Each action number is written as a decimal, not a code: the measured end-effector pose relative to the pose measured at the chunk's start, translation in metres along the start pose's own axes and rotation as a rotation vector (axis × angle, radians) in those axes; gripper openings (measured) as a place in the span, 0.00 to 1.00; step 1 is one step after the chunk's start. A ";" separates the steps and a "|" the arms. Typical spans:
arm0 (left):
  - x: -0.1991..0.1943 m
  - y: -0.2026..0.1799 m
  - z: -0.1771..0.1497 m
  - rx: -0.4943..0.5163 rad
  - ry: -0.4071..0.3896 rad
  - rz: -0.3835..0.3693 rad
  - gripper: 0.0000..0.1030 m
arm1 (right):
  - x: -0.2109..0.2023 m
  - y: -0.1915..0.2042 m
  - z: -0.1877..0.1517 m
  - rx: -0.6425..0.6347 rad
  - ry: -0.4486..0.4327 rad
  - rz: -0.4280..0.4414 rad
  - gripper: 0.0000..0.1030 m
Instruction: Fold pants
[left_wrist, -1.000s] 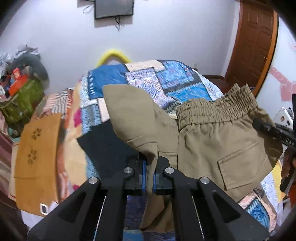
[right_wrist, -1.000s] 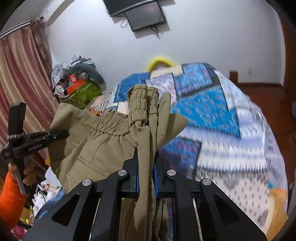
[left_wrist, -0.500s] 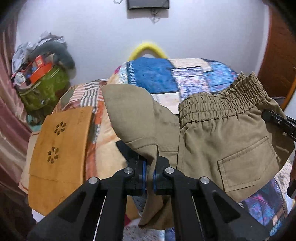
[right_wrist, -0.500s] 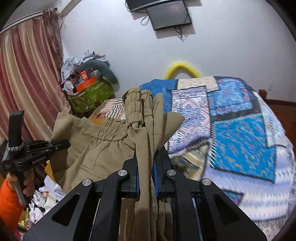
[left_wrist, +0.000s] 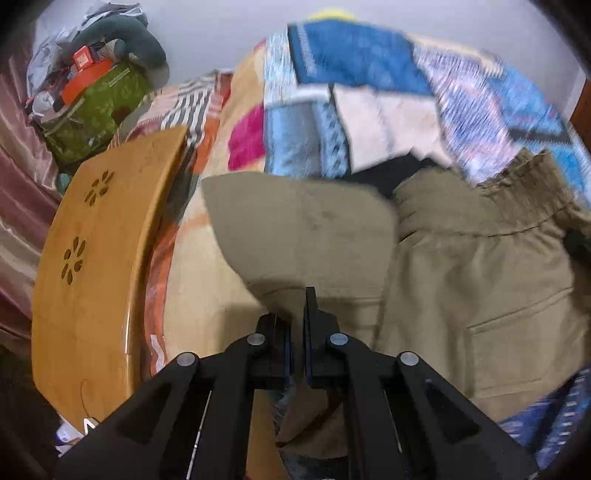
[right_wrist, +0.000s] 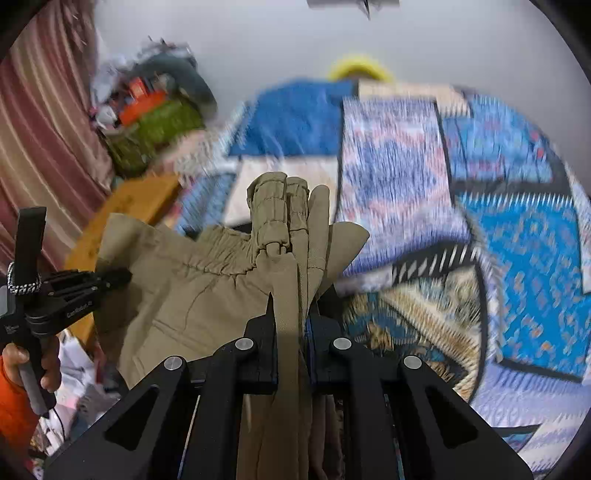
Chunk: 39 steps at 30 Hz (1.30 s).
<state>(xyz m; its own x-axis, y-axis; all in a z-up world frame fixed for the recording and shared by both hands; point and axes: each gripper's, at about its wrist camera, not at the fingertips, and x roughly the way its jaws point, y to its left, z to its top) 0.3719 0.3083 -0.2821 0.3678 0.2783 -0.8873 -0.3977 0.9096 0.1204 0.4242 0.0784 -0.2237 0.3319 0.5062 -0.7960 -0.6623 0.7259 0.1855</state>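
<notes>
A: Item one?
B: Khaki pants, elastic waistband at 1 o'clock in the left wrist view, patch pocket at 4, held over a patchwork quilt.
A: Left gripper?
B: Jaws clamped on a fold of the pants.
A: Right gripper?
B: Pinched shut on bunched waistband layers.
A: Surroundings?
B: Wooden board at 9 o'clock; green bag at 10.
</notes>
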 end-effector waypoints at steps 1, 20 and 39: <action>0.008 0.001 -0.003 0.001 0.016 0.010 0.13 | 0.006 -0.004 -0.004 0.008 0.029 -0.006 0.11; -0.138 0.013 -0.041 0.033 -0.135 -0.088 0.48 | -0.133 0.023 -0.036 -0.039 -0.153 -0.017 0.28; -0.450 -0.001 -0.180 0.040 -0.835 -0.213 0.65 | -0.378 0.153 -0.137 -0.213 -0.773 0.108 0.34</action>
<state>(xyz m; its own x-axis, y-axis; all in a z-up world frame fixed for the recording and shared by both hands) 0.0552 0.1262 0.0366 0.9351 0.2218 -0.2763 -0.2257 0.9740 0.0181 0.1057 -0.0661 0.0266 0.5775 0.8039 -0.1422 -0.8053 0.5895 0.0625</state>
